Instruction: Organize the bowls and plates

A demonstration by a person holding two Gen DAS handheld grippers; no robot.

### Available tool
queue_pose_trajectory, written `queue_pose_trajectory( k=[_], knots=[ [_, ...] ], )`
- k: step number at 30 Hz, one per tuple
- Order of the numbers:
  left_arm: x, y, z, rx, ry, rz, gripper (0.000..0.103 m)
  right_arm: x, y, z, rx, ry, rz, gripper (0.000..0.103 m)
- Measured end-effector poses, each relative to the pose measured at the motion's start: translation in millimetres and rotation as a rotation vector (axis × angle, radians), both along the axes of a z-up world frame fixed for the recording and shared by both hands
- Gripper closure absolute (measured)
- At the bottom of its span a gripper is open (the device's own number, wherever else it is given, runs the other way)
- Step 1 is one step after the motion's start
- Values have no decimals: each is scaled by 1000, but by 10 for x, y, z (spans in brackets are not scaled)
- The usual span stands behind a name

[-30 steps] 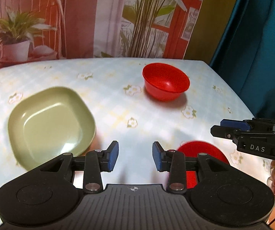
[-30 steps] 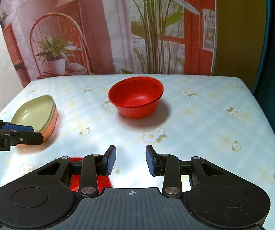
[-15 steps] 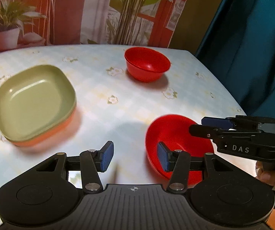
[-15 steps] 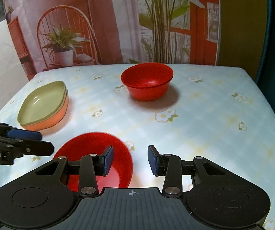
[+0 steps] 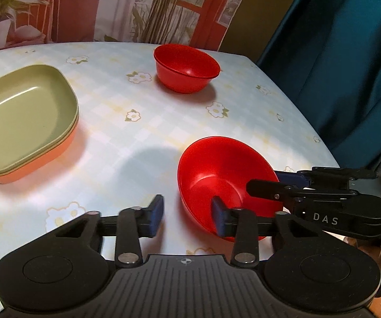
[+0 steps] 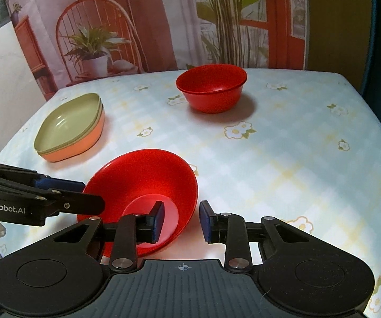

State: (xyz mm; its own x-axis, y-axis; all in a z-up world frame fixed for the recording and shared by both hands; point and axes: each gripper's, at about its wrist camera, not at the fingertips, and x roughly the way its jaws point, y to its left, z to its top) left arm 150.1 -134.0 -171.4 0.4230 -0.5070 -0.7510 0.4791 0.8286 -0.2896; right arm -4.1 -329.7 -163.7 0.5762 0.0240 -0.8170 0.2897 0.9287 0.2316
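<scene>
Left tongs (image 5: 186, 216) and right tongs (image 6: 181, 218): both parted, empty, level, flanking near red bowl (image 6: 148, 180) on desk (image 6: 283, 145).

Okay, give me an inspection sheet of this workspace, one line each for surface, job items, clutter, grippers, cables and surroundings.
Surface: table under a pale checked floral cloth.
Job's things: near red bowl tilted at the front; far red bowls, apparently two nested, upright at the back; plate stack, green on orange, at the left.
Clutter: nothing seen.
Grippers: left gripper open, one finger inside the near red bowl; right gripper open, straddling its rim.
Cables: nothing seen.
Surroundings: printed backdrop behind; teal curtain on the right.
</scene>
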Motion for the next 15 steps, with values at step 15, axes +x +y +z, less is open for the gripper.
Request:
queue_pose_trajectory(
  k=[15],
  knots=[
    [-21, 21, 24, -4, -2, 6, 80, 73, 19, -12, 8, -10, 14, 90]
  ],
)
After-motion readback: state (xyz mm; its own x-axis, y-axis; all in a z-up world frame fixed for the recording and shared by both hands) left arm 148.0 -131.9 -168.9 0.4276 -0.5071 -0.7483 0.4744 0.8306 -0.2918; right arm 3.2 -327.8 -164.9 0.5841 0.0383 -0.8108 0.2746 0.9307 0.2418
